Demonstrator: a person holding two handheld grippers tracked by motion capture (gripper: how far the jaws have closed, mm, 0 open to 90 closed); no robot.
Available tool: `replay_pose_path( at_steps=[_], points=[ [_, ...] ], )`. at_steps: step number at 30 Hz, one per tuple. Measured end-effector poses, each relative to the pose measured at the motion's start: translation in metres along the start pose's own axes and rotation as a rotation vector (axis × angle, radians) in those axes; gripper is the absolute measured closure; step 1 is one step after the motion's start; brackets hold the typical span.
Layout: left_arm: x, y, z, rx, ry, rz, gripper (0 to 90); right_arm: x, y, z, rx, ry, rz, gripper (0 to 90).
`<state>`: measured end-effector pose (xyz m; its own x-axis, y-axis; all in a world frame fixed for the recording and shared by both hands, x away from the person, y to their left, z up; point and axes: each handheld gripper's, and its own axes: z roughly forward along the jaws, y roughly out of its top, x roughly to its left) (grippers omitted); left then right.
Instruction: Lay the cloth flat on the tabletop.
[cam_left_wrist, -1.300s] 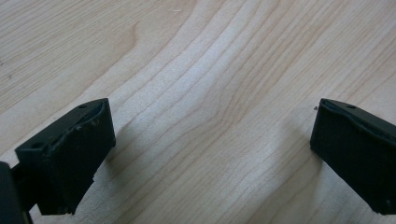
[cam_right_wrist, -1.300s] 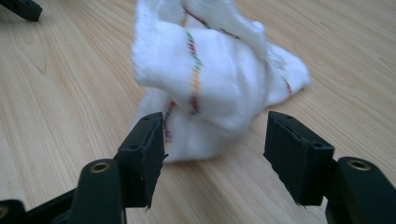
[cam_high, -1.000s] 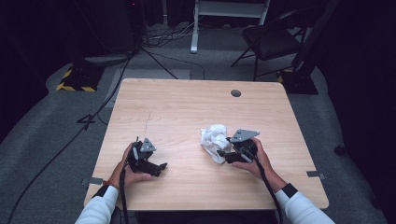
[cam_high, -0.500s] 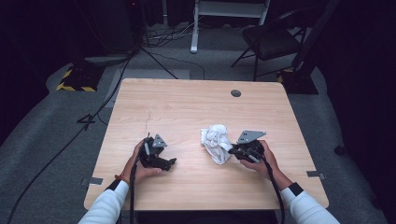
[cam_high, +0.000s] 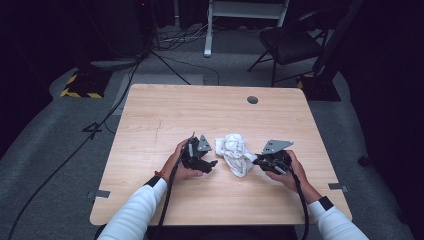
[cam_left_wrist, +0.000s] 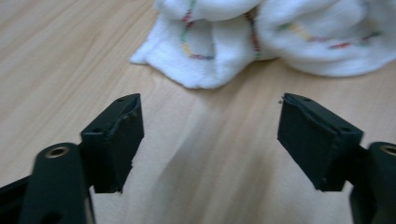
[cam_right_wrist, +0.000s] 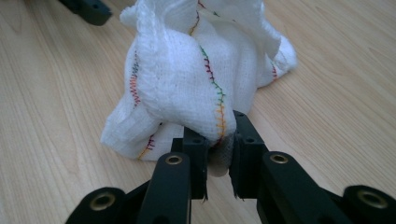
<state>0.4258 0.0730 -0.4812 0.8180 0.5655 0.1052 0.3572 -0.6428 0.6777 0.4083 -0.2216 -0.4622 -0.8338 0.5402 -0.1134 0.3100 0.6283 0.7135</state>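
Cloth (cam_right_wrist: 196, 70) pinched in right gripper (cam_right_wrist: 219, 151)

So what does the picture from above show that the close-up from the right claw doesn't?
From above alone: both hands, the left claw near the cloth's other side, the whole table, a chair and cables on the floor. The right claw view alone: coloured stitching along the cloth's seams and the jaws pinched on a fold. Both: the crumpled white cloth on the wooden top, gripped by the right claw.
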Motion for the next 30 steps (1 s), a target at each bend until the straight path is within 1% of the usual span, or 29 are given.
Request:
replay_pose_path(
  at_steps=[1,3,5,6,8,9,10,12,13,14,16,17,18,19,20,21,23,24,25,26,28,30],
  points=[
    [0.003,0.001,0.002,0.001,0.010,-0.007,24.5,-0.001,-0.001,-0.001,-0.001,-0.003,0.000,79.3],
    [0.010,0.003,0.005,-0.023,0.017,-0.049,26.5,-0.003,-0.005,-0.004,0.004,-0.011,0.000,79.2],
    [0.016,0.006,0.010,-0.019,-0.010,-0.071,26.7,-0.006,-0.009,-0.006,0.011,-0.014,0.006,77.6],
    [0.018,0.007,0.012,-0.026,-0.015,-0.087,26.4,-0.007,-0.010,-0.006,0.013,-0.017,0.014,77.6],
    [0.022,0.010,0.015,-0.047,-0.001,-0.093,27.4,-0.011,-0.012,-0.008,0.018,-0.023,0.022,77.2],
    [0.025,0.012,0.019,-0.059,-0.032,-0.116,28.4,-0.012,-0.013,-0.009,0.016,-0.030,0.027,77.0],
    [0.027,0.013,0.021,-0.062,-0.051,-0.127,28.6,-0.013,-0.013,-0.011,0.013,-0.032,0.030,76.1],
    [0.029,0.015,0.026,-0.080,-0.059,-0.141,31.1,-0.016,-0.013,-0.012,0.006,-0.042,0.039,72.1],
    [0.030,0.017,0.030,-0.077,-0.070,-0.140,32.0,-0.017,-0.014,-0.014,0.000,-0.040,0.051,70.9],
    [0.030,0.018,0.032,-0.076,-0.076,-0.141,33.7,-0.018,-0.013,-0.015,-0.014,-0.035,0.055,67.4],
    [0.029,0.020,0.037,-0.064,-0.073,-0.141,40.8,-0.019,-0.012,-0.018,-0.029,-0.035,0.066,57.8],
    [0.029,0.021,0.040,-0.062,-0.090,-0.144,43.1,-0.019,-0.011,-0.020,-0.044,-0.026,0.078,55.0],
    [0.028,0.021,0.042,-0.060,-0.104,-0.138,46.7,-0.019,-0.009,-0.022,-0.065,-0.020,0.083,53.6],
    [0.027,0.022,0.044,-0.054,-0.098,-0.135,48.6,-0.018,-0.007,-0.023,-0.084,-0.019,0.087,50.1],
    [0.026,0.023,0.046,-0.036,-0.095,-0.123,52.4,-0.015,-0.002,-0.025,-0.120,-0.011,0.082,46.0],
    [0.025,0.023,0.047,-0.027,-0.093,-0.112,52.4,-0.015,-0.002,-0.025,-0.120,-0.011,0.082,46.0],
    [0.026,0.023,0.047,-0.026,-0.104,-0.109,55.9,-0.010,0.003,-0.025,-0.135,-0.014,0.060,43.4],
    [0.026,0.023,0.046,-0.026,-0.114,-0.104,57.6,-0.008,0.006,-0.024,-0.139,-0.009,0.055,42.6],
    [0.026,0.023,0.046,-0.025,-0.118,-0.095,60.1,-0.006,0.008,-0.023,-0.144,0.006,0.044,42.6],
    [0.025,0.023,0.046,-0.025,-0.118,-0.093,61.9,-0.004,0.010,-0.022,-0.144,0.010,0.037,42.5],
    [0.024,0.024,0.046,-0.022,-0.129,-0.087,66.7,-0.002,0.012,-0.022,-0.145,0.019,0.035,42.1],
    [0.023,0.025,0.046,-0.018,-0.130,-0.078,70.4,0.000,0.015,-0.023,-0.162,0.039,0.039,40.4]
  ],
)
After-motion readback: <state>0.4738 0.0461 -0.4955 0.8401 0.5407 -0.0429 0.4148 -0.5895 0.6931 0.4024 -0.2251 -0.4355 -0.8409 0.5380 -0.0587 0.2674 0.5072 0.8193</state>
